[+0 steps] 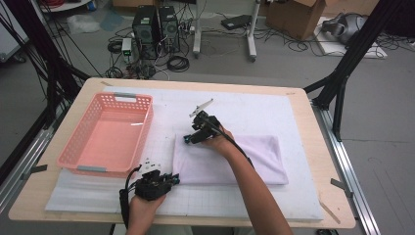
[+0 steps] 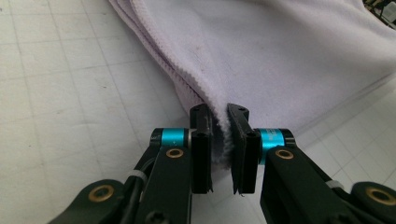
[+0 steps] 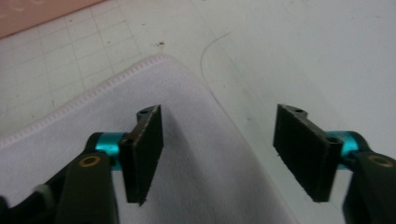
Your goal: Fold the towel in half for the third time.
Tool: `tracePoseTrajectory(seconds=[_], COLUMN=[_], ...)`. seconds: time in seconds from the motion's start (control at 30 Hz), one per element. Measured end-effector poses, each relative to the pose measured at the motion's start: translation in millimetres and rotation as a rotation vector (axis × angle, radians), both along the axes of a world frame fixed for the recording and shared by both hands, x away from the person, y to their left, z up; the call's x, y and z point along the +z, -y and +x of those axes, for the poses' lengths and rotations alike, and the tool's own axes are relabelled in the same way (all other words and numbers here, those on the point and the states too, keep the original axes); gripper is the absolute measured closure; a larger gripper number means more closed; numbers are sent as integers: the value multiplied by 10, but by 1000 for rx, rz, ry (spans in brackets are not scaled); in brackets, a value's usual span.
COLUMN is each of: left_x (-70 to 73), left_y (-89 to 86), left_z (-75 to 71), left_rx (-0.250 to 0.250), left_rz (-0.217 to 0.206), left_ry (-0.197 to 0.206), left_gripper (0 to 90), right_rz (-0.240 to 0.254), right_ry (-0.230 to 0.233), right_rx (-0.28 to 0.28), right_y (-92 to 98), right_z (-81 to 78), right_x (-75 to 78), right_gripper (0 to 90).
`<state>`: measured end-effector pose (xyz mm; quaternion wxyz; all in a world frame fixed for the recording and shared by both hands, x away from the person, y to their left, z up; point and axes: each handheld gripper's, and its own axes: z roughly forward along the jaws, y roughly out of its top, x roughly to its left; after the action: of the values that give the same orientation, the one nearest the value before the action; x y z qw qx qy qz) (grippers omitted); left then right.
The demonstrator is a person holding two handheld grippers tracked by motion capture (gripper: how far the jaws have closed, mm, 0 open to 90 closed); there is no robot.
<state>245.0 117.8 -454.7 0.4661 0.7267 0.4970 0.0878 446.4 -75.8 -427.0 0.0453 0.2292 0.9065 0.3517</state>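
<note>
A folded pale lilac towel (image 1: 235, 159) lies on the white gridded mat (image 1: 254, 105). My left gripper (image 1: 173, 180) sits at the towel's near left corner, and in the left gripper view its jaws (image 2: 220, 116) are shut on the towel's (image 2: 280, 51) folded edge, cloth pinched between the pads. My right gripper (image 1: 189, 139) hovers at the far left corner. In the right gripper view it (image 3: 219, 113) stands open, one pad over the towel (image 3: 93, 140) and the other over bare mat, with nothing pressed between them.
A pink plastic basket (image 1: 82, 125) stands on the left part of the table, close to the towel's left edge; its rim (image 3: 28, 14) shows at the top left of the right gripper view. The wooden table edge (image 1: 313, 122) borders the mat.
</note>
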Motion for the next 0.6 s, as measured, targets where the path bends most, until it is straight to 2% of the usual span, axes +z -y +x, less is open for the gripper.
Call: tracePoseTrajectory(seconds=[0.1, 0.13, 0.2, 0.23, 0.33, 0.43, 0.5, 0.6], left_x=[-1, -1, -2, -1, 8, 26, 58, 156], left_y=[-7, -12, -16, -21, -35, -38, -53, -132], left_z=[4, 5, 7, 6, 1, -8, -23, -61], left_rx=[1, 0, 1, 2, 6, 8, 11, 30], left_rz=[-9, -12, -16, -16, -19, -17, -22, -18], left_ry=[-8, -12, -15, -17, -24, -20, -13, 22], left_gripper=[802, 802, 803, 803, 809, 813, 813, 814], right_rz=[-5, -13, -29, -48, -48, -56, -35, 28], right_ry=[-7, -3, -8, -18, -45, -39, -36, -11], right_rx=[23, 52, 67, 98, 117, 125, 120, 116], right_y=[-54, -124, -164, -229, -238, -241, -252, -254], right_z=[4, 10, 14, 26, 34, 11, -5, -33], right_x=[-11, -17, -20, -26, -11, 16, 40, 108], right_gripper=[445, 490, 512, 580, 783, 829, 833, 834])
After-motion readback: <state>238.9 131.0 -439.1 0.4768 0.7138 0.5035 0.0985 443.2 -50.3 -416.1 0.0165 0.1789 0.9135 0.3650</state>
